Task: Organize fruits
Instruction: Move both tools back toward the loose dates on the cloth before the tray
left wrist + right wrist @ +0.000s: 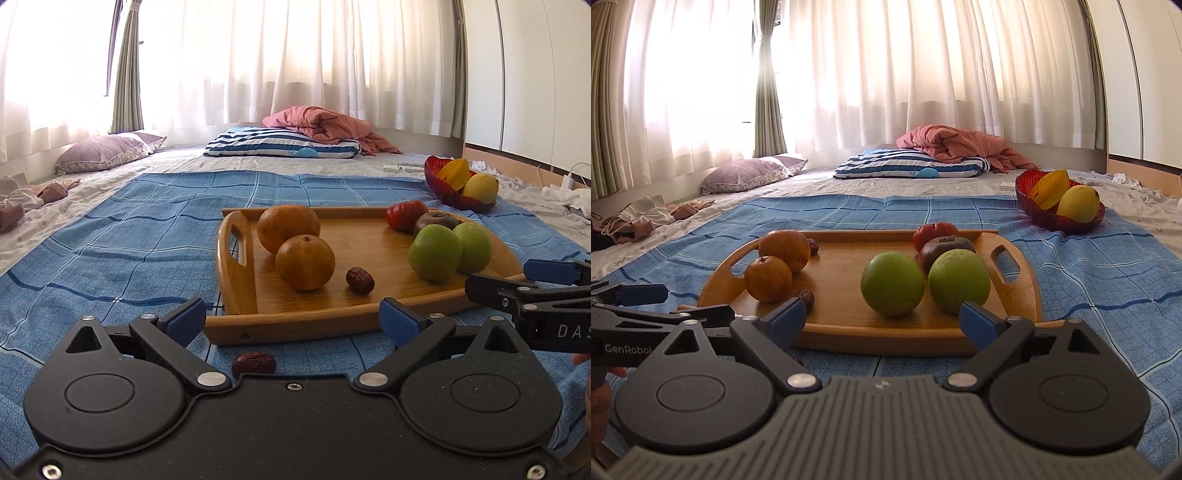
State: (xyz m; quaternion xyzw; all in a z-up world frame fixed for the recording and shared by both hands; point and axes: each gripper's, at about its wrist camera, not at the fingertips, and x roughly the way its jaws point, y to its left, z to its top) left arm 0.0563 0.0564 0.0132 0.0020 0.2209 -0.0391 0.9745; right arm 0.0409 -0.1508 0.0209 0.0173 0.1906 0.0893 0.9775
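**Two open grippers facing a fruit tray on a bed**

On a blue checked bedspread (pixel 110 229) sits a wooden tray (pixel 295 314) with cut-out handles at its left and right ends. Low over the cloth at the tray's near edge, the left gripper (pixel 293 317) points level toward the fruit, its blue-padded fingers spread wide apart and holding nothing. A loose red date (pixel 254 363) lies on the cloth just near of the tray, between those fingers. The right gripper (pixel 882 317) hovers alongside at the same height, aimed at the tray's right half, jaws also wide apart and empty.

Fruit on the tray falls into groups. At the left, two oranges (pixel 304 262) touch each other, with a second date (pixel 360 280) just to the right of the nearer one. At the right, two green apples (pixel 892 284) sit side by side, and behind them a dark persimmon (pixel 945 245) and a red tomato (pixel 932 232).

Far right, apart from the tray, a red glass bowl (pixel 1027 195) holds a starfruit (pixel 1049 188) and a yellow mango (pixel 1076 203). Pillows and a pink blanket (pixel 956 144) lie at the far end, before white curtains.
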